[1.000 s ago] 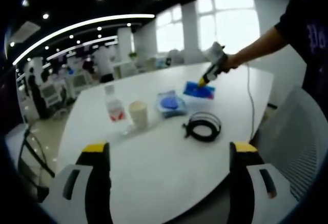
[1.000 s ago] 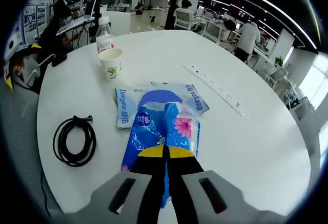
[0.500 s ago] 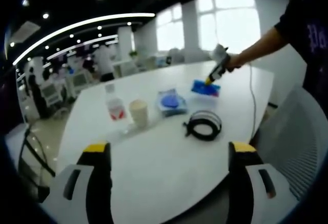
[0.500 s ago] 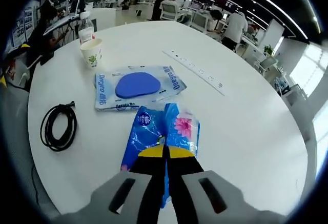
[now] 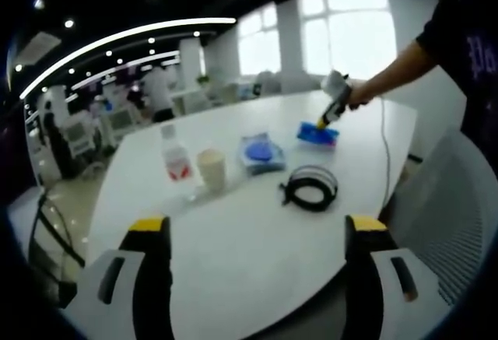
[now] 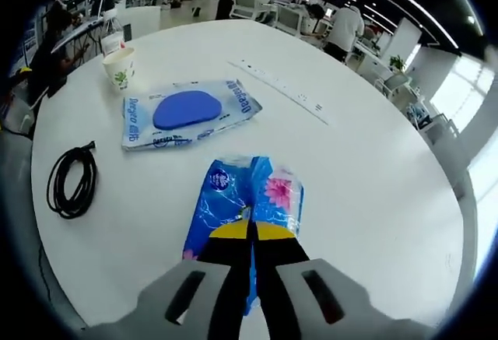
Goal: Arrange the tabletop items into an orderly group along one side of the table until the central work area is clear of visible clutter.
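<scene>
**Right gripper carrying the tissue pack; left gripper idle at the table edge**

The right gripper has its jaws pressed together on the near end of a blue tissue pack, which juts forward over the white round table. In the left gripper view the same pack hangs just under the right gripper toward the far side of the table; whether it grazes the surface cannot be told. An end grip of this sort suits dragging or carrying a soft pack without crushing its middle.

The left gripper stands with jaws wide apart and nothing between them, held low at the near table edge, apparently waiting.

The other items lie as follows:
- A flat clear packet with a blue cloth inside lies beyond the pack and apart from it.
- A coiled black cable lies near the table edge, well apart from the packet.
- A paper cup and a water bottle stand just beside each other at the far edge.
- A white power strip runs across the middle of the table.

Judgement: the task is at an early stage. The items are spread across the centre rather than grouped. The cup and bottle already form a natural cluster, so the pack is probably best set down near them. The cable may uncoil when moved
</scene>
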`<control>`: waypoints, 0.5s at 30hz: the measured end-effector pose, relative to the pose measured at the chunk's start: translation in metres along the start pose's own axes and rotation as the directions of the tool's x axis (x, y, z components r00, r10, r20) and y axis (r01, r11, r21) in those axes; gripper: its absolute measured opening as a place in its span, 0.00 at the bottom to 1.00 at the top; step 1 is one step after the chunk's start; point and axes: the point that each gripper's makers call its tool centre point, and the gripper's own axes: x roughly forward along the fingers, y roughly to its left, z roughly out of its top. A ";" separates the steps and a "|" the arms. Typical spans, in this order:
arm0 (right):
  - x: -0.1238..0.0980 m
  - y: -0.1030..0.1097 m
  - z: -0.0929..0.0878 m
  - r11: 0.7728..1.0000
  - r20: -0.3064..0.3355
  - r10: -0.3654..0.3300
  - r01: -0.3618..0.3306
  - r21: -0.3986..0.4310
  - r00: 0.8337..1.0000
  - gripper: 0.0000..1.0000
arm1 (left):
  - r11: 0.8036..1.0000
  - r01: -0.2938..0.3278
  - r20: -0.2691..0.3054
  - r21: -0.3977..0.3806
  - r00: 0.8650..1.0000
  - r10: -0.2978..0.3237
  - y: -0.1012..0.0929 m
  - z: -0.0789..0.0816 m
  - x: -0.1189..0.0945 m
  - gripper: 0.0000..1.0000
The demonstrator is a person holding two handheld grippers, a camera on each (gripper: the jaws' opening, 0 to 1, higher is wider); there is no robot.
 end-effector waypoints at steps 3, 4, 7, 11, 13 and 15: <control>0.006 0.000 -0.007 1.000 -0.010 -0.017 0.017 0.023 1.000 0.00 | 1.000 0.002 -0.006 0.001 1.000 -0.002 0.000 -0.001 0.000 0.89; 0.009 -0.002 -0.010 0.999 -0.015 -0.023 0.023 0.036 1.000 0.00 | 1.000 0.002 -0.008 0.001 1.000 -0.002 0.000 -0.002 0.000 0.88; 0.011 -0.006 -0.013 0.998 -0.006 -0.055 0.055 0.030 0.998 0.00 | 1.000 0.000 -0.013 -0.001 1.000 0.000 0.000 -0.003 0.001 0.88; 0.013 -0.010 -0.016 0.997 -0.011 -0.074 0.074 0.023 0.997 0.01 | 1.000 -0.003 -0.021 -0.005 1.000 0.003 0.000 -0.004 0.001 0.88; 0.014 -0.011 -0.016 0.997 -0.009 -0.075 0.076 0.016 0.997 0.04 | 1.000 -0.004 -0.030 -0.004 1.000 0.004 0.000 -0.005 0.002 0.87; 0.014 -0.013 -0.015 0.997 -0.005 -0.079 0.079 0.016 0.997 0.11 | 1.000 -0.003 -0.033 -0.003 0.999 0.003 0.000 -0.006 0.002 0.87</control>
